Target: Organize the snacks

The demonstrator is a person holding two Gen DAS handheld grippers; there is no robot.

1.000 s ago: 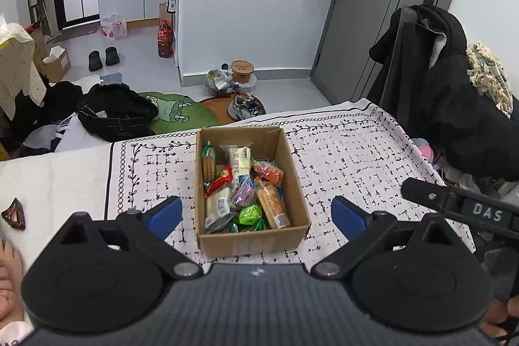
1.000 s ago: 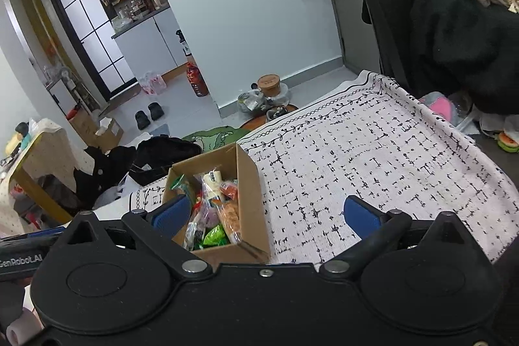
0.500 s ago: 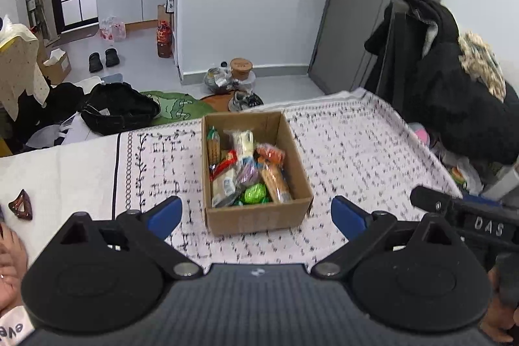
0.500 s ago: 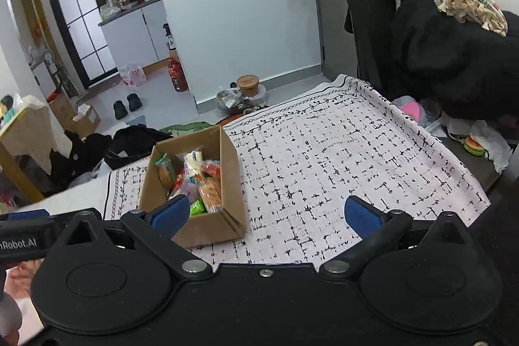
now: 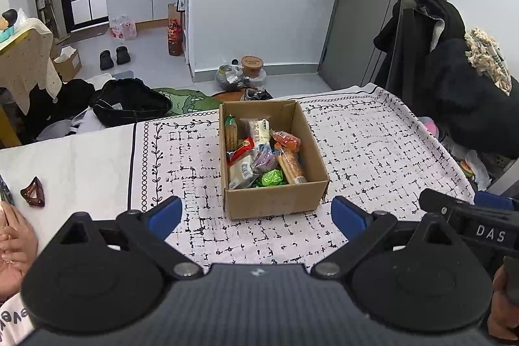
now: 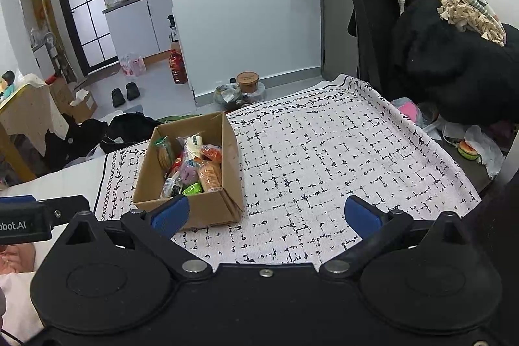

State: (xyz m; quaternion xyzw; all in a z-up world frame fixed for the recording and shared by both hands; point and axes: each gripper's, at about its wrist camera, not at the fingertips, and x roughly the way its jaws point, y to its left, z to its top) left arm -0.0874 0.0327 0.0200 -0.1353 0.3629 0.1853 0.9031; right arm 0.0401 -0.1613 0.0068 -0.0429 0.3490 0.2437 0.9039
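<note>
A cardboard box (image 5: 274, 159) sits on the patterned cloth (image 5: 373, 151) that covers the surface, and the snacks (image 5: 262, 156) lie inside it, packed close together: a tall pack of biscuits (image 5: 231, 132) against the far left wall, a white wrapped bar (image 5: 259, 130) beside it, an orange packet (image 5: 287, 141) to the right, a long cracker sleeve (image 5: 292, 166) along the right wall, and a green foil sweet (image 5: 271, 178) at the near edge. No snack shows on the cloth outside the box, so the things are already gathered in one place. This would fit a box just filled as well as one about to be emptied and sorted; the pictures do not settle which.

The left hand-held gripper (image 5: 256, 214) hangs just short of the box's near wall with its blue fingers spread wide and nothing between them, squared to the box. The right hand-held gripper (image 6: 267, 214) is likewise wide and empty; its left finger overlaps the box's near corner in view, though contact cannot be told. A brown hair clip (image 5: 32, 192) lies on the bare white part of the surface to the far left, well apart from the box
</note>
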